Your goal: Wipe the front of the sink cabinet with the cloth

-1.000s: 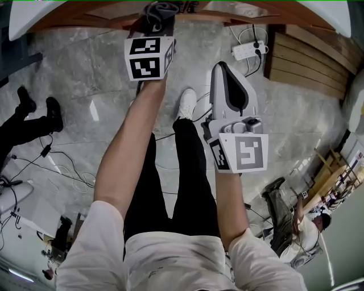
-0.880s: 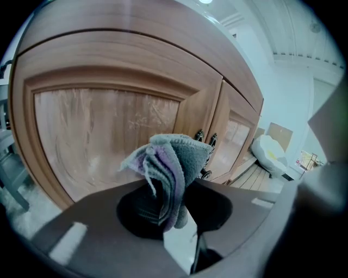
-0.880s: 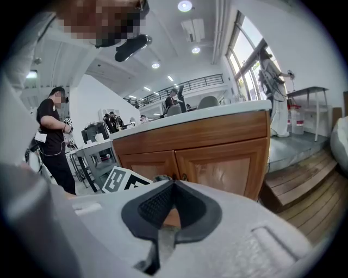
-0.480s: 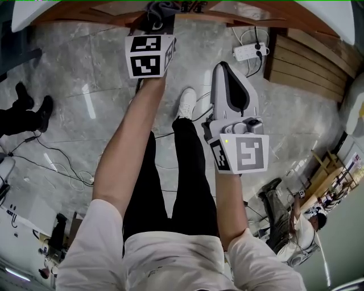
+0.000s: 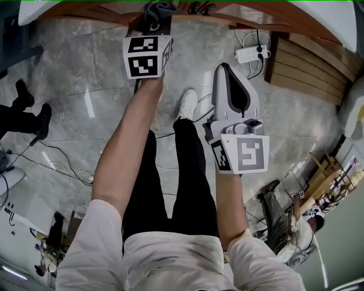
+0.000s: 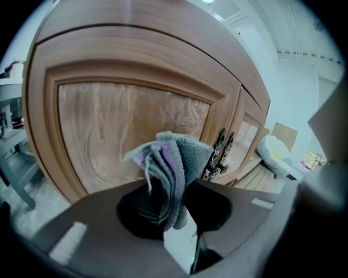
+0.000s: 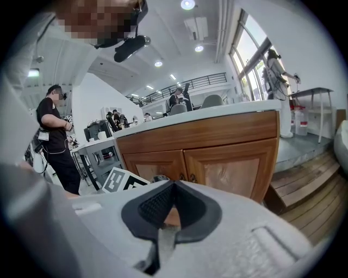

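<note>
A folded grey cloth [image 6: 171, 174] with a purple inner layer sticks up from my left gripper [image 6: 173, 209], which is shut on it. The cloth [image 5: 157, 10] is held right at the wooden sink cabinet [image 6: 130, 125], near its left door panel; whether it touches is unclear. In the head view the left gripper [image 5: 152, 20] reaches forward to the cabinet front [image 5: 227, 14] at the top edge. My right gripper [image 5: 226, 71] hangs back over the floor, jaws shut with nothing between them. The right gripper [image 7: 169, 209] faces the cabinet [image 7: 217, 157] from farther away.
Dark ornate door handles [image 6: 220, 155] sit where the two doors meet. A white power strip [image 5: 248, 52] with cables lies on the marble floor beside a wooden step [image 5: 307, 65]. The person's white shoe [image 5: 186, 103] stands near the cabinet. Other people [image 7: 54, 136] stand around.
The left gripper with the cloth has shifted slightly left and up along the cabinet front. The right gripper has stayed in place.
</note>
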`<action>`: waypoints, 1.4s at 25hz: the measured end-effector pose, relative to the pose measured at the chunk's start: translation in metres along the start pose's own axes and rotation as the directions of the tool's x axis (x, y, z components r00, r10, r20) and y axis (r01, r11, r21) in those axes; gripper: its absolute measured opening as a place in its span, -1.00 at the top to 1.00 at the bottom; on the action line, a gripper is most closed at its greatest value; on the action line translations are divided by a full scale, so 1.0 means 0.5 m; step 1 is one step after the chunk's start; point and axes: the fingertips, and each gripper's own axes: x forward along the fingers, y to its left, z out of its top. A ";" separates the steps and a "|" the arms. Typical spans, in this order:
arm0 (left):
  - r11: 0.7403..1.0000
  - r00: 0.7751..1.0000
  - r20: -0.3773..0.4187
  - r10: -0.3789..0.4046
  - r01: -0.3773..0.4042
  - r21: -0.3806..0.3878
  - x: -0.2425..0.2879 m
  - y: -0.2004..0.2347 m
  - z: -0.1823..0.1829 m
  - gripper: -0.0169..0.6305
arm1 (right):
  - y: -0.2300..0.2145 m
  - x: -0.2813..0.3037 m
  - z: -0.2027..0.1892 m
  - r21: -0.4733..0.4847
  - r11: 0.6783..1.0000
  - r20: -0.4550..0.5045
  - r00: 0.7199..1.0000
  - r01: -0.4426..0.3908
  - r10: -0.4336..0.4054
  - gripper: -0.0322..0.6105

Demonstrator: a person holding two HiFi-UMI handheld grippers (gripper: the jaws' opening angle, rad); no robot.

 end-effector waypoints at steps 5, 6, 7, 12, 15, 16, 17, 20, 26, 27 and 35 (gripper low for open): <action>1.000 1.000 0.001 0.001 -0.001 0.003 -0.006 0.017 -0.001 0.65 | 0.015 0.007 0.007 0.017 1.000 0.006 1.000 -0.014 0.014 0.91; 1.000 1.000 0.000 0.004 -0.004 0.003 -0.008 0.021 -0.002 0.65 | 0.017 0.008 0.008 0.015 1.000 0.006 1.000 -0.014 0.014 0.91; 1.000 1.000 -0.001 0.007 -0.007 0.003 -0.010 0.024 -0.002 0.65 | 0.018 0.009 0.008 0.014 1.000 0.006 1.000 -0.014 0.014 0.91; 1.000 1.000 -0.002 0.019 -0.019 0.006 -0.020 0.046 -0.003 0.65 | 0.027 0.012 0.011 0.010 1.000 0.005 1.000 -0.012 0.012 0.91; 1.000 1.000 -0.002 0.027 -0.027 0.003 -0.024 0.059 -0.004 0.65 | 0.030 0.015 0.009 0.008 1.000 0.002 1.000 -0.010 0.010 0.91; 1.000 1.000 -0.002 0.030 -0.030 0.001 -0.025 0.063 -0.005 0.65 | 0.031 0.016 0.008 0.009 1.000 0.000 1.000 -0.009 0.009 0.91; 0.999 0.999 -0.001 0.033 -0.033 0.001 -0.026 0.067 -0.005 0.65 | 0.032 0.017 0.007 0.009 1.000 0.000 1.000 -0.010 0.010 0.91; 0.999 0.999 -0.001 0.039 -0.039 0.004 -0.031 0.084 -0.006 0.65 | 0.040 0.021 0.007 0.009 1.000 -0.001 1.000 -0.013 0.013 0.91; 0.998 0.998 -0.005 0.056 -0.056 -0.007 -0.046 0.118 -0.009 0.65 | 0.058 0.025 0.011 0.007 1.000 0.001 1.000 -0.012 0.012 0.91; 0.998 0.998 -0.007 0.061 -0.061 -0.009 -0.049 0.125 -0.010 0.65 | 0.062 0.026 0.013 0.008 1.000 0.002 1.000 -0.011 0.011 0.91; 0.996 0.996 -0.031 0.087 -0.087 0.003 -0.063 0.162 -0.014 0.65 | 0.086 0.036 0.028 -0.002 1.000 0.005 1.000 -0.017 0.017 0.91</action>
